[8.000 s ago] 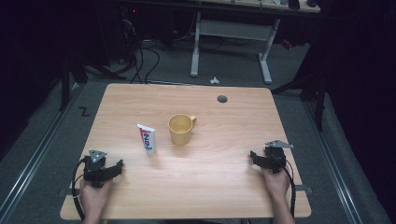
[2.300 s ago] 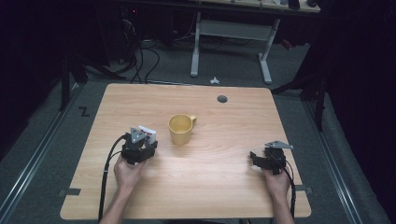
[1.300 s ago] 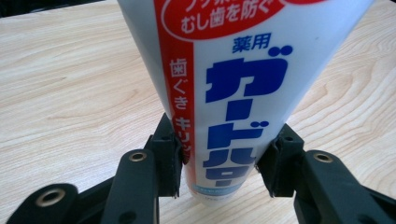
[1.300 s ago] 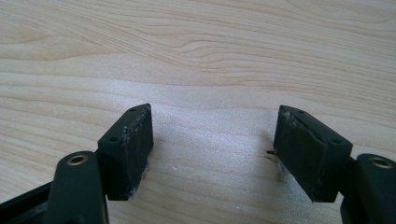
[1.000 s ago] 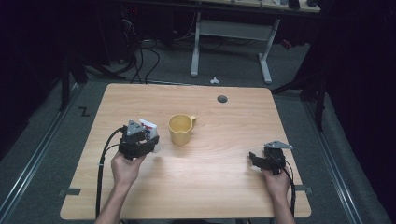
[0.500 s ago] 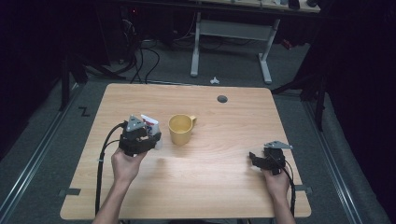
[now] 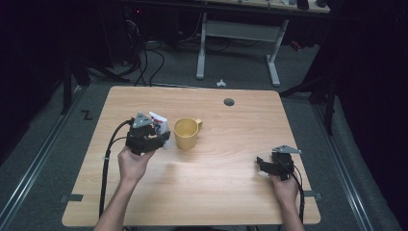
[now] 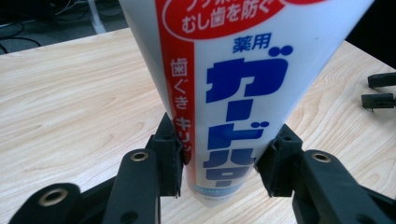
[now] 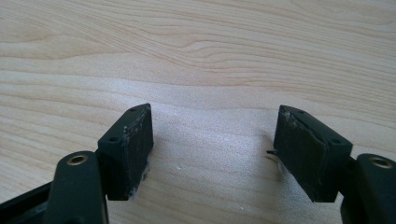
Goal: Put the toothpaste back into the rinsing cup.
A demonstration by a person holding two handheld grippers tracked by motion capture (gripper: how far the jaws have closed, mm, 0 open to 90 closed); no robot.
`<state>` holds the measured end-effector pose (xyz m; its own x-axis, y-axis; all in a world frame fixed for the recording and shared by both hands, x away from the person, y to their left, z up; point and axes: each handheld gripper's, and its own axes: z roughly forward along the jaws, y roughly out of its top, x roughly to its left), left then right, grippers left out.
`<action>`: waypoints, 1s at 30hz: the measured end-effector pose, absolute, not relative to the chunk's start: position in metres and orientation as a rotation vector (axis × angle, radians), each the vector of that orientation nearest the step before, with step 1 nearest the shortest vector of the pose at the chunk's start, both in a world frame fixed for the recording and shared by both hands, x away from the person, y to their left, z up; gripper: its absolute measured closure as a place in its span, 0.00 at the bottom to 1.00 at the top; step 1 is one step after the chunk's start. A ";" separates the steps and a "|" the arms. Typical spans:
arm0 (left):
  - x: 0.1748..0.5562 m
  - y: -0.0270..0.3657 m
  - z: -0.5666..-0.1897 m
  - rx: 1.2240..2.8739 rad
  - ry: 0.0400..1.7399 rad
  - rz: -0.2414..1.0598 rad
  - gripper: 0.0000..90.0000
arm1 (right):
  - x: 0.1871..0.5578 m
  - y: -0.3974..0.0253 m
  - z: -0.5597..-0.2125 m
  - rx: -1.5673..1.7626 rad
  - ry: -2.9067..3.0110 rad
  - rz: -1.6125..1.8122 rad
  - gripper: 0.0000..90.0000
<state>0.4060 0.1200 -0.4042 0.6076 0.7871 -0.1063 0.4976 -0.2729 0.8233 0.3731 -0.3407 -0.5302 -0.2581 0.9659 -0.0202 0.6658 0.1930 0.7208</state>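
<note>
Left gripper view: gripper (image 8: 219,168) pinching glossy toothpaste tube (image 8: 238,93).

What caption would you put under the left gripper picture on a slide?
Left gripper clamping the lower end of a white toothpaste tube with red and blue Japanese lettering above a light wooden table.

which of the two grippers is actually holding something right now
The left gripper, beside the yellow mug: its jaws are shut on the toothpaste tube. The right gripper, at the table's right side, has its jaws apart over bare wood.
</note>
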 end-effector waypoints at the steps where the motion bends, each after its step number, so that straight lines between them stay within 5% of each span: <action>1: 0.408 0.118 -0.403 1.942 1.018 0.406 0.64 | 0.373 -0.341 -0.530 1.520 1.999 0.833 0.32; 30: 0.431 0.092 -0.381 1.945 0.967 0.390 0.64 | 0.373 -0.340 -0.530 1.519 1.999 0.835 0.32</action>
